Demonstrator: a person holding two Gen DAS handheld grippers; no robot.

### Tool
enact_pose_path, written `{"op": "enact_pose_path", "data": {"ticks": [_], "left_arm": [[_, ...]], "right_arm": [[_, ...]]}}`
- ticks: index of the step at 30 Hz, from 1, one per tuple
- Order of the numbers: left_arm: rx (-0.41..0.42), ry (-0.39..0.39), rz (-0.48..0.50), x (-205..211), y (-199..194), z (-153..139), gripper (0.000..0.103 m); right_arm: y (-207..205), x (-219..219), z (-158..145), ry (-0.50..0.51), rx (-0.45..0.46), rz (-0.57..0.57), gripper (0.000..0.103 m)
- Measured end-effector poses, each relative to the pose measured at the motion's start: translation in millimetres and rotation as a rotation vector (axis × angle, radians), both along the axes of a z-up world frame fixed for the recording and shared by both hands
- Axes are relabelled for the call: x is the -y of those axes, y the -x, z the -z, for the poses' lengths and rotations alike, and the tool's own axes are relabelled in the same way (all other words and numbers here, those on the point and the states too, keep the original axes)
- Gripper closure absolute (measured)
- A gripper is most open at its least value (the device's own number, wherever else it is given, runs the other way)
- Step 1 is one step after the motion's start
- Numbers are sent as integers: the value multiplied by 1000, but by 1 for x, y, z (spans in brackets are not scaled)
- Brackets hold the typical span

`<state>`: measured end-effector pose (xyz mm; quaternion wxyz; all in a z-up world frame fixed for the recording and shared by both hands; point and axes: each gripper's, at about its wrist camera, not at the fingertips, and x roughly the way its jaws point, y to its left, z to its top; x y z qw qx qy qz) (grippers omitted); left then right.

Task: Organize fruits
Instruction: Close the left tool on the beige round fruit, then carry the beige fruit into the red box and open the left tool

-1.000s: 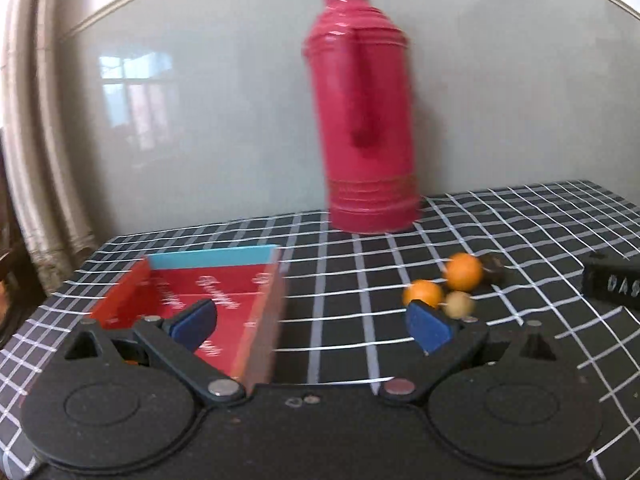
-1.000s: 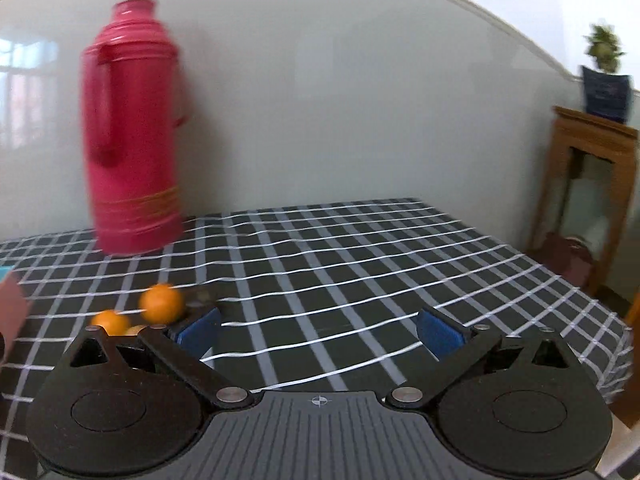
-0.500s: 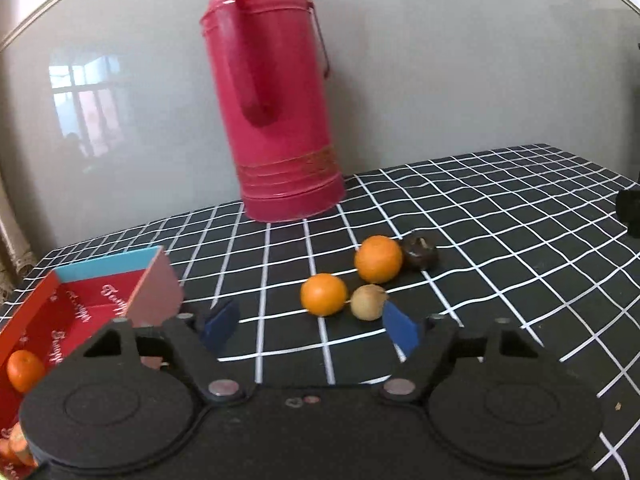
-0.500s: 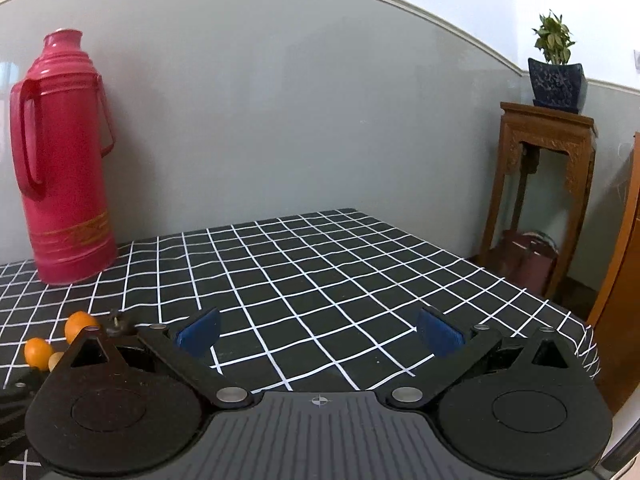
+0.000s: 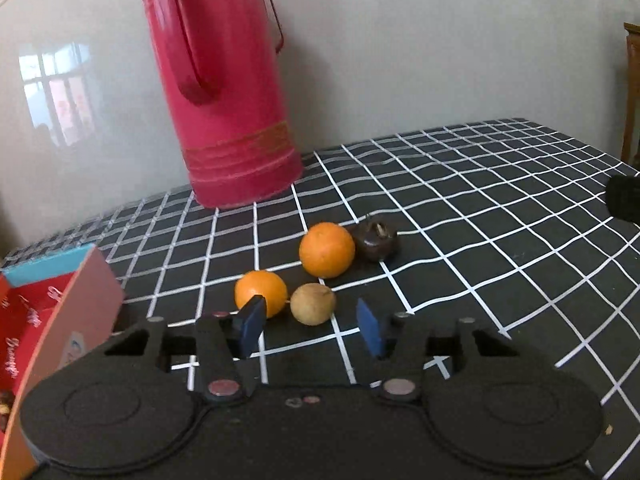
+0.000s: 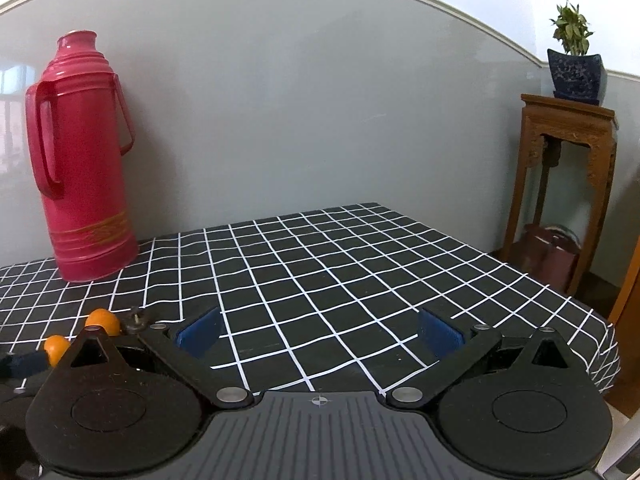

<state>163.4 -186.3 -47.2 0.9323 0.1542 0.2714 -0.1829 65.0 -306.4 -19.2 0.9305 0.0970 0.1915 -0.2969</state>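
Observation:
On the black checked tablecloth lie a small tan fruit (image 5: pixel 313 304), a small orange (image 5: pixel 261 293) to its left, a bigger orange (image 5: pixel 327 249) behind, and a dark brown fruit (image 5: pixel 376 239). My left gripper (image 5: pixel 311 328) hovers just short of the tan fruit, its jaws closing, blue pads apart with nothing pressed between them. A red box (image 5: pixel 48 320) with fruit inside stands at the left. My right gripper (image 6: pixel 320 330) is open over bare cloth; in its view two oranges (image 6: pixel 103 320) and the dark fruit (image 6: pixel 136 322) peek past its left finger.
A tall red thermos (image 5: pixel 224 88) stands against the grey wall behind the fruits. The table's right edge (image 6: pixel 592 320) drops off toward a wooden stand (image 6: pixel 568 168) bearing a potted plant (image 6: pixel 574 60). A dark object (image 5: pixel 624 200) shows at the right of the left wrist view.
The left gripper swung right from the red box toward the fruit cluster and sank closer, its jaws narrowing. The right gripper's view shifted right at first, then held still, jaws wide.

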Motion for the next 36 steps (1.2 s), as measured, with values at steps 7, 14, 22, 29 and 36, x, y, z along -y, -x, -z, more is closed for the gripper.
{"op": "enact_pose_path", "data": {"ticks": [7,14,22,29,36], "left_arm": [[-60,16,25,6,-15,6,78],[-10,8,15,4,-7,3,85],[115,18,-47,-15,7,-15,85],[219,31,-186,-63,19,-43,85],[230,-4,-360,-121,16,-55,85]], "right_arm": [[-1,4,2,-21,-6,-11,0],[-2,5,1,-23,-3,-10,0],[-1,4,-3,-16,16,32,0],[-7,-7,-8,-48,32,-7,0],[-22,-44,-13,-85,47,-120,0]]}}
